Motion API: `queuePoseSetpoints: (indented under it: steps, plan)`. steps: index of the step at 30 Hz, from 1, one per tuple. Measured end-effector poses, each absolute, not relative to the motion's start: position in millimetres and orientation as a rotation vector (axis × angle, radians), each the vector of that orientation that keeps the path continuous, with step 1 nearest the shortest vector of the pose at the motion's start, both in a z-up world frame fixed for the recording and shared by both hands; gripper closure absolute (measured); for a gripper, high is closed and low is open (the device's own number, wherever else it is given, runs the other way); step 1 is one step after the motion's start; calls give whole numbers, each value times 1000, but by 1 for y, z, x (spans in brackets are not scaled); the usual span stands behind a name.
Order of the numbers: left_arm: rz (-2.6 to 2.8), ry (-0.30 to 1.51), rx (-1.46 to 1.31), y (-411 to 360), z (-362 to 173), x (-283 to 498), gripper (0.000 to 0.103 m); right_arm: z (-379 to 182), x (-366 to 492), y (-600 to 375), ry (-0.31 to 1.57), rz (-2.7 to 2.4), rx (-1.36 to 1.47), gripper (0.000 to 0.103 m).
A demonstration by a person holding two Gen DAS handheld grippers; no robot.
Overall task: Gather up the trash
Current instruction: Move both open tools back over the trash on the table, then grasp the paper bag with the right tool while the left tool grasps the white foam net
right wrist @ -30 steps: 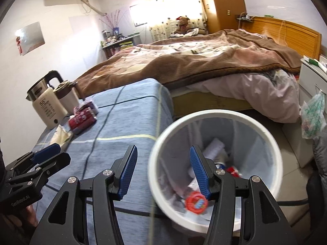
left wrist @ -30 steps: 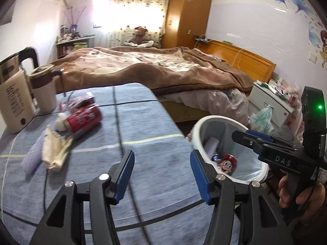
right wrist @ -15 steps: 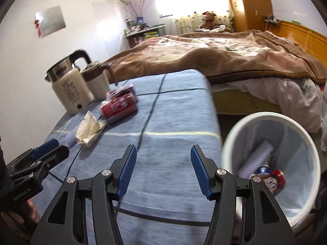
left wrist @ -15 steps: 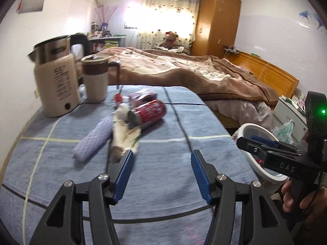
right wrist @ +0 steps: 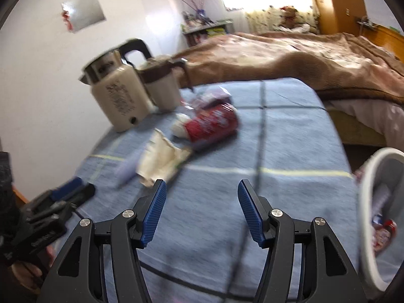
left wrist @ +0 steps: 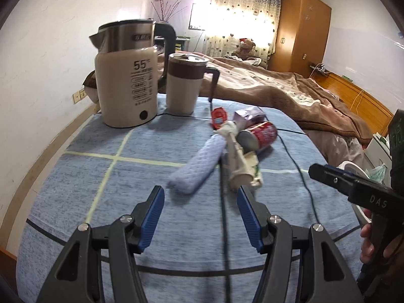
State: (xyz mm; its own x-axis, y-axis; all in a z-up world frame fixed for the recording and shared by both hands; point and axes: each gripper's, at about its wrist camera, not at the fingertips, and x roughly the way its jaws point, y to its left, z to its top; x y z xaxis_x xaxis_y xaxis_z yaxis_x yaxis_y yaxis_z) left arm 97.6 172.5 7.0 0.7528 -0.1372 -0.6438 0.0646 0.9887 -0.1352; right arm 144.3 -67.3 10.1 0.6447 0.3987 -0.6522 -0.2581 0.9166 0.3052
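Observation:
A small heap of trash lies on the blue tablecloth (left wrist: 106, 202): a lavender roll (left wrist: 194, 166), a crumpled cream wrapper (left wrist: 240, 161), a red can (left wrist: 260, 135) on its side, a purple packet (left wrist: 248, 116) and a red lid (left wrist: 218, 118). My left gripper (left wrist: 200, 202) is open and empty, just short of the roll and wrapper. My right gripper (right wrist: 200, 197) is empty with its jaws opening, a little short of the cream wrapper (right wrist: 161, 161) and the red can (right wrist: 212, 123). Each gripper also shows at the edge of the other's view, the right gripper (left wrist: 318, 173) and the left gripper (right wrist: 83, 188).
A cream kettle (left wrist: 128, 80) and a lidded mug (left wrist: 185, 85) stand behind the trash, with a black cord (left wrist: 298, 166) across the cloth. A white bin (right wrist: 366, 202) holding trash sits off the table's right edge. A bed (left wrist: 290, 93) with a brown blanket lies beyond.
Both grippers have swung left, away from the white bin and toward the heap of trash on the table. The kettle and mug now loom closer. The right jaws stand a little wider.

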Motion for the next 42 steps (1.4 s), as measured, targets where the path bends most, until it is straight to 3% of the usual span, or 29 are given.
queuePoseSetpoints:
  steps: [12,22,24,28,30,42]
  plan:
    - [-78,738,-143,213,-7,119,40,-13,199,5,890,432,195,38]
    - [-150,756,-144,210,-10,137,39,-36,223,5,988,376,242,38]
    - [-172,763,-145,206,-11,143,39,-38,224,4,990,372,244,49]
    - [-194,776,-135,200,-12,154,38,-37,223,1,981,386,260,58]
    - [-213,788,-138,197,-15,160,38,-37,221,-3,976,382,266,74]
    - [-266,847,-85,170,-29,187,38,-26,207,-28,940,399,266,79]
